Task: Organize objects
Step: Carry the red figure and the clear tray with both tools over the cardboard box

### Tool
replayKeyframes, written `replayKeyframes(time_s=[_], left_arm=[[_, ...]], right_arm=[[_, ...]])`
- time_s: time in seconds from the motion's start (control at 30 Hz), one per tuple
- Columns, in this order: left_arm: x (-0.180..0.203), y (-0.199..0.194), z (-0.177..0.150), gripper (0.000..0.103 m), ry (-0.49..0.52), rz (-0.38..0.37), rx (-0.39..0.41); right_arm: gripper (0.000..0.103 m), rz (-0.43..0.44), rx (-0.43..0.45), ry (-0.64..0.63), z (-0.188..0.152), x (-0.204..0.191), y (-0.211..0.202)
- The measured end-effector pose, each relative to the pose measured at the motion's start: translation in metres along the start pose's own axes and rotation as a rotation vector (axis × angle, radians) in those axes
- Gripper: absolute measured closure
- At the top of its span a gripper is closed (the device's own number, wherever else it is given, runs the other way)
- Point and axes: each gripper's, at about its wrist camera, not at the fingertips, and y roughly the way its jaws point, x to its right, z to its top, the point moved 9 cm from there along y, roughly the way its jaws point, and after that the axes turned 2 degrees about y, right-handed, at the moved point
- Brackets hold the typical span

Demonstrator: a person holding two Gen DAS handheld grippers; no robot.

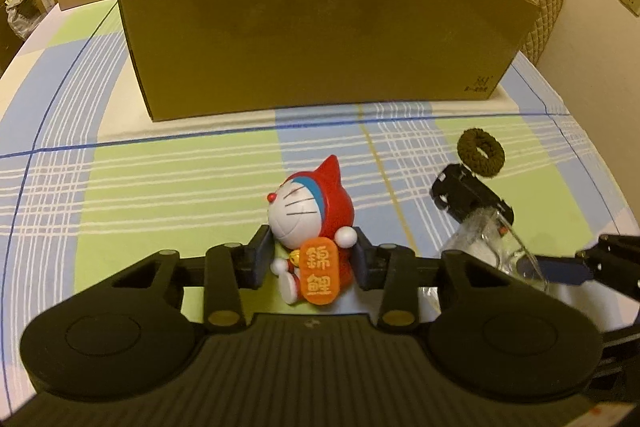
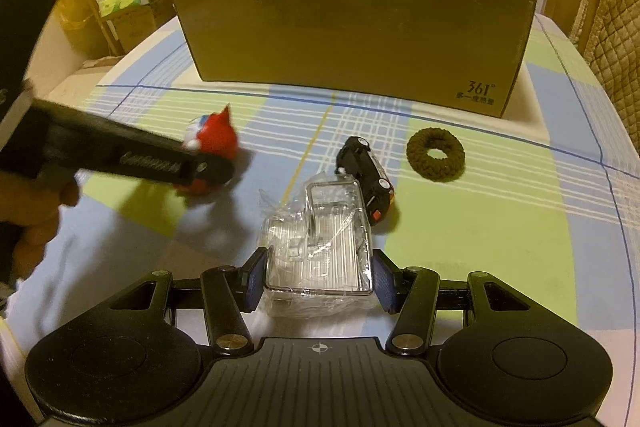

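I have the left gripper (image 1: 314,259) clamped on the red cat figurine (image 1: 310,227), which sits on the checked tablecloth (image 1: 160,179) before the cardboard box (image 1: 320,39); my right gripper (image 2: 319,277) is clamped on the clear plastic case (image 2: 320,247)

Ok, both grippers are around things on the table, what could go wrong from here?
1. The left hand-held gripper clasps the rounded cat figurine low, so it may tip out when lifted.
2. The clear plastic case in the right hand-held gripper touches the toy car; lifting may drag it.
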Motion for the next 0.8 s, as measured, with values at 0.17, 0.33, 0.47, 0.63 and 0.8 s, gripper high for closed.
replayKeyframes(time_s=[0.17, 0.33, 0.47, 0.63, 0.8], left_arm=[[0.004, -0.017, -0.02, 0.069, 0.014, 0.013, -0.04], [0.012, -0.04, -0.041, 0.069, -0.011, 0.01, -0.054], [0.018, -0.055, -0.044, 0.069, -0.026, -0.003, -0.049], [0.026, -0.076, -0.039, 0.069, -0.03, -0.007, -0.02], [0.035, -0.097, -0.033, 0.069, -0.031, -0.011, 0.007]], right_arm=[[0.052, -0.012, 0.002, 0.019, -0.003, 0.002, -0.01], [0.052, -0.02, 0.017, 0.04, -0.004, 0.004, -0.027], [0.052, -0.027, 0.035, 0.06, -0.002, 0.006, -0.042], [0.052, -0.033, 0.064, 0.074, 0.006, 0.007, -0.066], [0.052, -0.041, 0.091, 0.08, 0.013, 0.006, -0.087]])
